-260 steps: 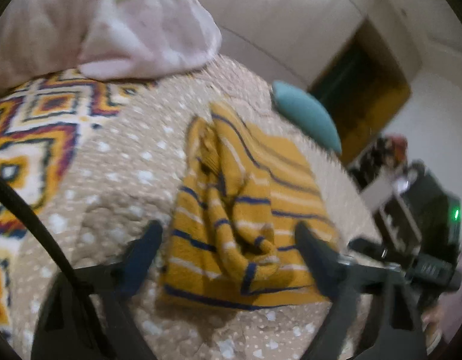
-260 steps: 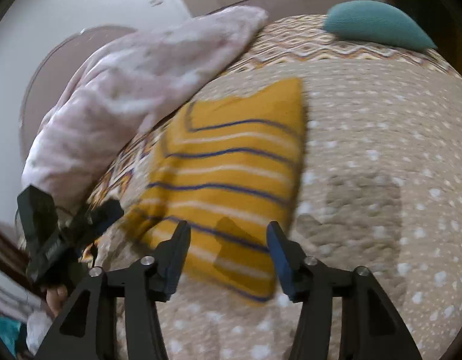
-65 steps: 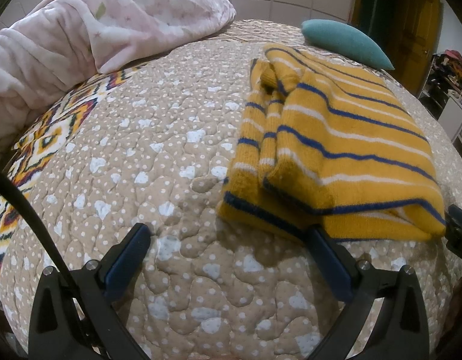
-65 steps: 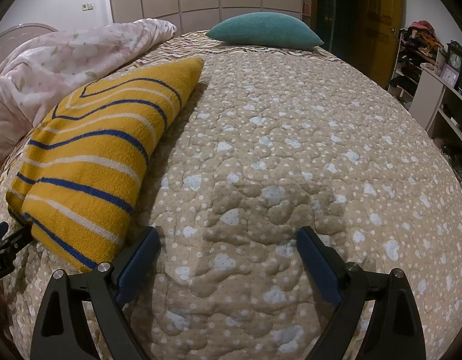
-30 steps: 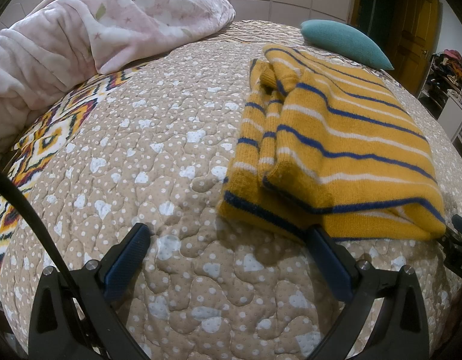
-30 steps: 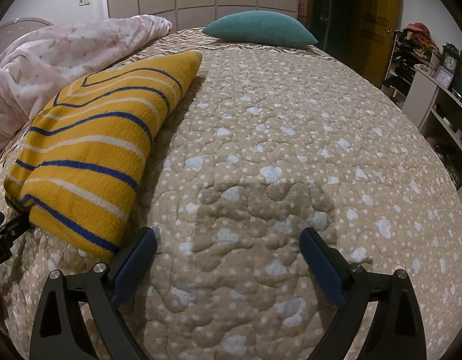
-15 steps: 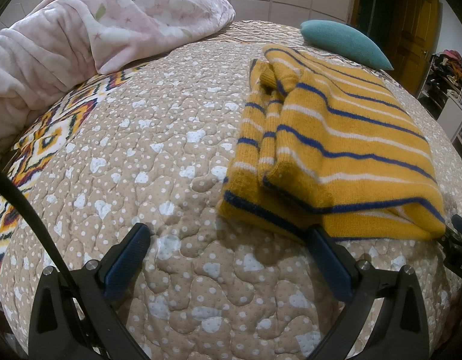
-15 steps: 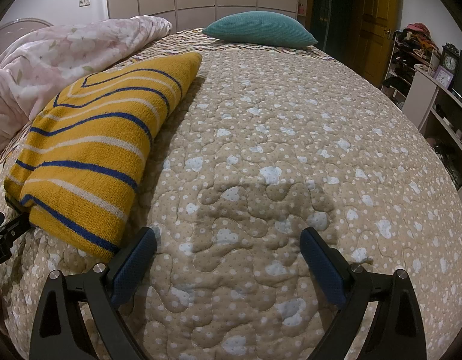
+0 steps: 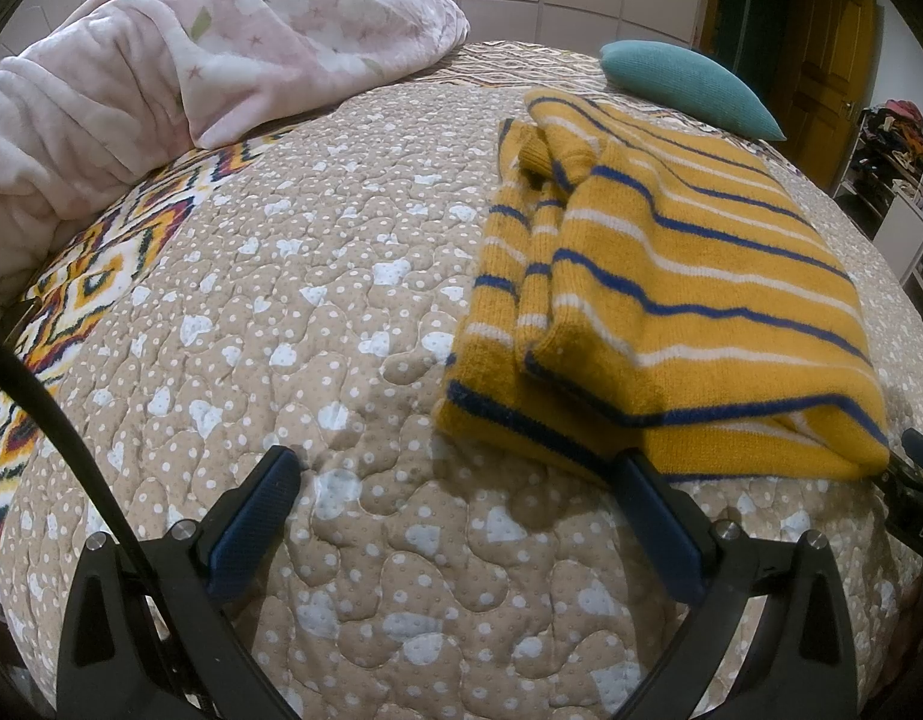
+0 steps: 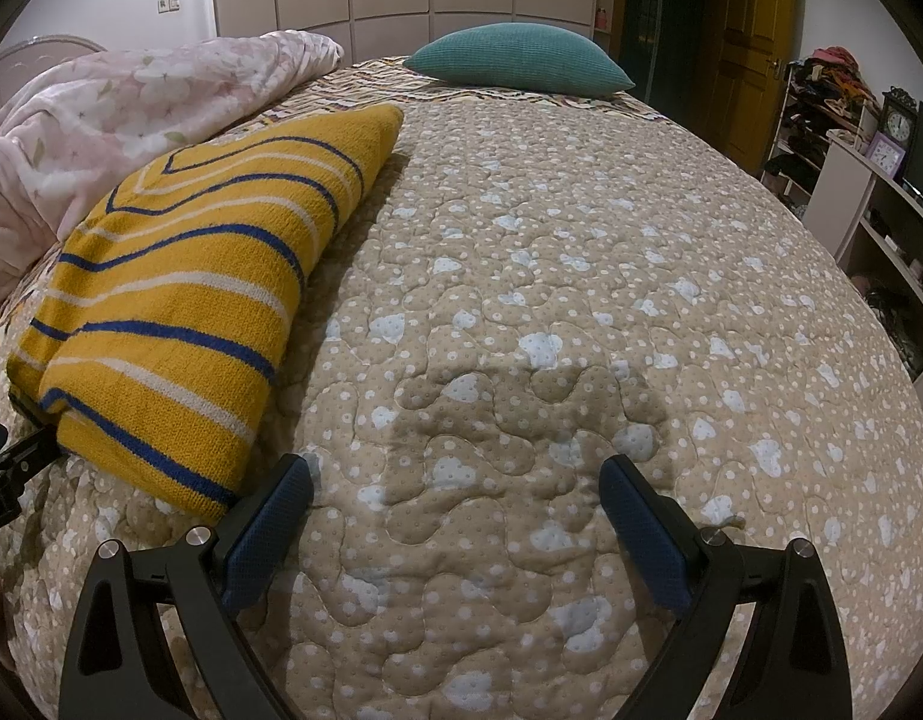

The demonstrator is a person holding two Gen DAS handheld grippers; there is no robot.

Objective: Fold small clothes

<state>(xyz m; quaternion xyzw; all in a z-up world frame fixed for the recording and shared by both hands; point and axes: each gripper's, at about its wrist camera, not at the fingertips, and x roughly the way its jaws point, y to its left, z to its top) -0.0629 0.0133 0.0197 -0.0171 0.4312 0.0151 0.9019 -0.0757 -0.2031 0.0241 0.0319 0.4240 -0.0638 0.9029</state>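
Observation:
A yellow knit sweater (image 9: 671, 312) with blue and white stripes lies folded in a thick stack on the beige quilted bedspread (image 9: 317, 312). It also shows at the left of the right wrist view (image 10: 179, 312). My left gripper (image 9: 455, 480) is open and empty, just in front of the sweater's near edge, its right finger close by the hem. My right gripper (image 10: 455, 486) is open and empty over bare quilt (image 10: 581, 300), to the right of the sweater.
A pink floral blanket (image 9: 179, 60) is heaped at the back left. A teal pillow (image 10: 515, 60) lies at the far end of the bed. Shelves with clutter and a clock (image 10: 896, 120) stand off the bed's right side.
Nothing has visibly moved in the last second. Since several seconds ago both grippers have drawn back from the sweater and opened wider.

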